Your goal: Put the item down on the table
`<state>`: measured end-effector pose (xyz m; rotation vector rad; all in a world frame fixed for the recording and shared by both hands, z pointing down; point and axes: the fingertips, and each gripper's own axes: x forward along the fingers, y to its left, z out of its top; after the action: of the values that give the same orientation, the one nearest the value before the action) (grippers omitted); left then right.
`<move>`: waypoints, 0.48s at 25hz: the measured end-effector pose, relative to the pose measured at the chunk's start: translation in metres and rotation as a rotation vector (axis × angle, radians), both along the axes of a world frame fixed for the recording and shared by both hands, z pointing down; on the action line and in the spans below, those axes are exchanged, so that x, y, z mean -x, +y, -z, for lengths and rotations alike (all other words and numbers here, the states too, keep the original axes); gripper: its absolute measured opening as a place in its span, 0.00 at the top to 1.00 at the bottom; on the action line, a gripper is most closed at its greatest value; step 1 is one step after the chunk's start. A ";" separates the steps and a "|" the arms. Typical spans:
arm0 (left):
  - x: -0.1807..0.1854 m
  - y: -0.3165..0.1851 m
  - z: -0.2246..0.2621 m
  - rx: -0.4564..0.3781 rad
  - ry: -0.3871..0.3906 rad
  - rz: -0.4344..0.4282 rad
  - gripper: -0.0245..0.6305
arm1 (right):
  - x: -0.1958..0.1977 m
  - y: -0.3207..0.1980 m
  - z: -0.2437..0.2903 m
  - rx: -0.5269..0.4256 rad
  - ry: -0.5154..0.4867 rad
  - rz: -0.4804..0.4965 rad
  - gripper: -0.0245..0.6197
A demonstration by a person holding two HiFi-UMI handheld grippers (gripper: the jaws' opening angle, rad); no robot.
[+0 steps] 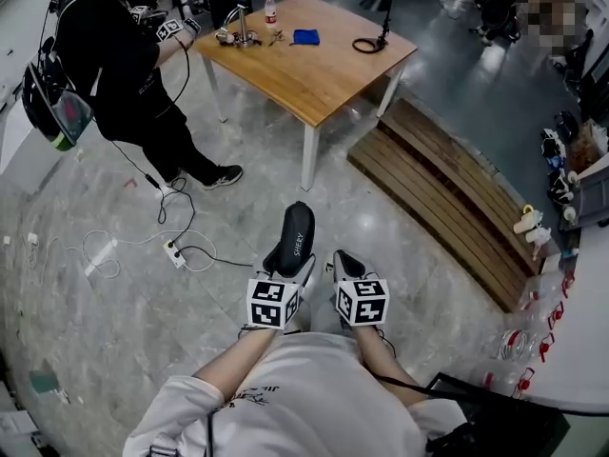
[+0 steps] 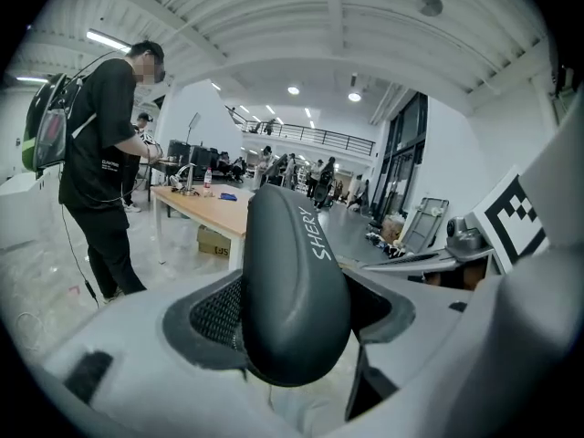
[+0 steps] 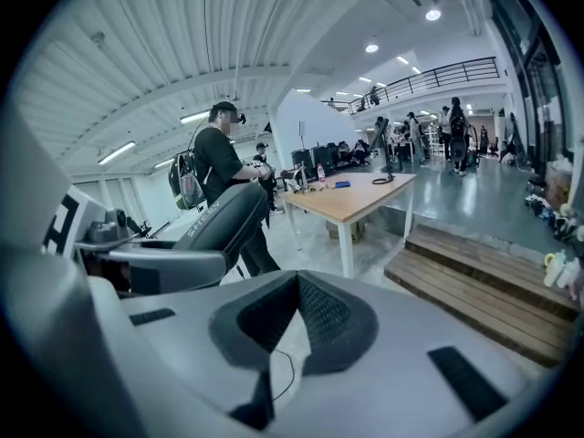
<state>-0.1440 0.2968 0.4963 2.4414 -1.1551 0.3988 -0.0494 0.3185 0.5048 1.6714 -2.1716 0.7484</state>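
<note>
While clamped, item [image 2: 292, 281] black, oblong; lettered SHERY

- Both forearms, the left arm [image 1: 226, 358] and the right arm [image 1: 384, 364], reach forward from the torso, close together and roughly parallel.
- The left gripper [image 1: 288, 267] points forward, its jaws spread wide and clamped on a dark case [image 1: 294, 232].
- The right gripper [image 1: 344, 263] sits just beside it, jaws closed together with nothing between them.
</note>
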 end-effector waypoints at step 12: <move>-0.072 -0.194 0.000 -0.023 0.002 0.074 0.45 | -0.076 -0.205 -0.001 -0.020 0.007 0.074 0.96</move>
<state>-0.0719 0.1032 0.4962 2.4098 -1.2511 0.3632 0.0271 0.1139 0.5057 1.5915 -2.2298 0.7026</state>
